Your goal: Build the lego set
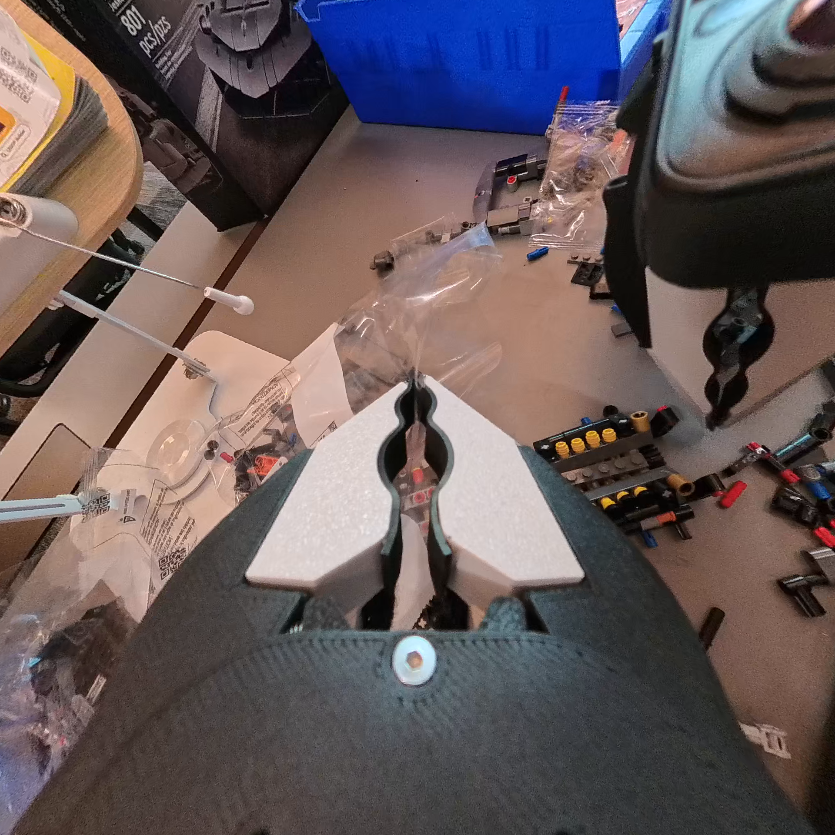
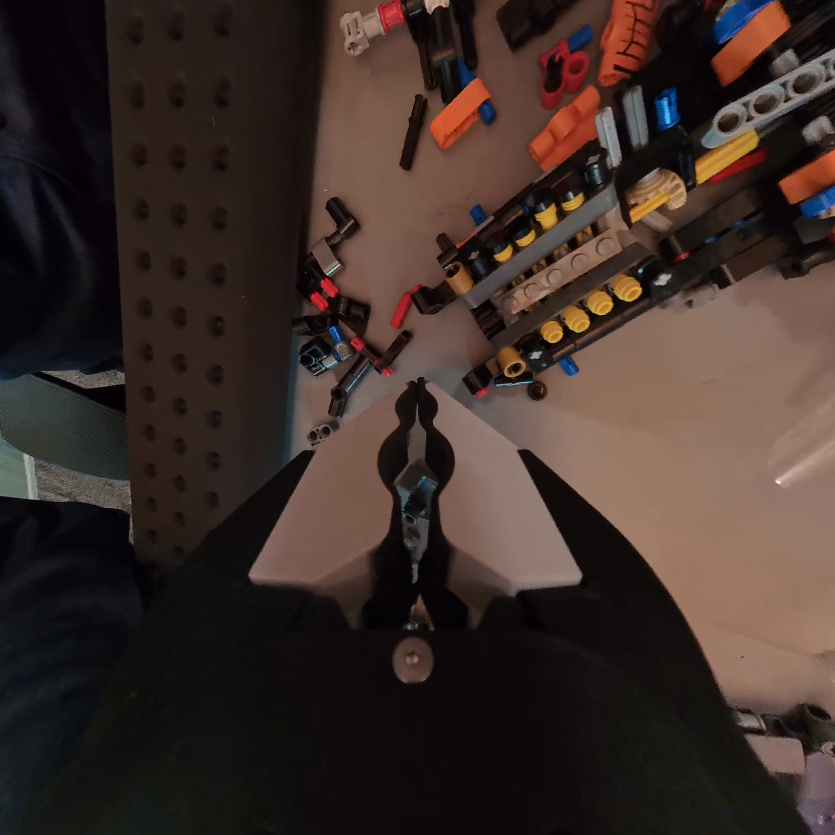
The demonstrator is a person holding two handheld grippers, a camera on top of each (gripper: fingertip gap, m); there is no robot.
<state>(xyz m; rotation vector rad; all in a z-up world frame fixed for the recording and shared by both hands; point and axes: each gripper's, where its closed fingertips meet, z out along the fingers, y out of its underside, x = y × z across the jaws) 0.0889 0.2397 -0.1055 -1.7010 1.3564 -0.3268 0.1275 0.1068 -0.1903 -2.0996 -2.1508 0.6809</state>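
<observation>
My left gripper (image 1: 416,384) is shut on the edge of a clear plastic bag (image 1: 406,311) that holds small Lego parts and hangs below the fingers. My right gripper (image 2: 416,384) is shut on a small black Lego connector (image 2: 415,501) held between the jaws, above the table. The right gripper also shows in the left wrist view (image 1: 716,418), upper right, with the piece in it. A part-built Lego assembly (image 2: 555,275) with yellow bushes on black and grey beams lies on the table ahead of the right gripper; it also shows in the left wrist view (image 1: 610,456).
Loose black, red and blue pins and connectors (image 2: 343,325) lie left of the assembly, orange parts (image 2: 565,126) farther off. A blue bin (image 1: 465,58) and the black set box (image 1: 217,104) stand at the back. More bags (image 1: 578,158) and a white stand base (image 1: 217,384) lie nearby. About 15 cm separates my left fingertips from my right. My left gripper is the nearer one to the white stand base (image 1: 217,384): about 25 cm, against 35 cm.
</observation>
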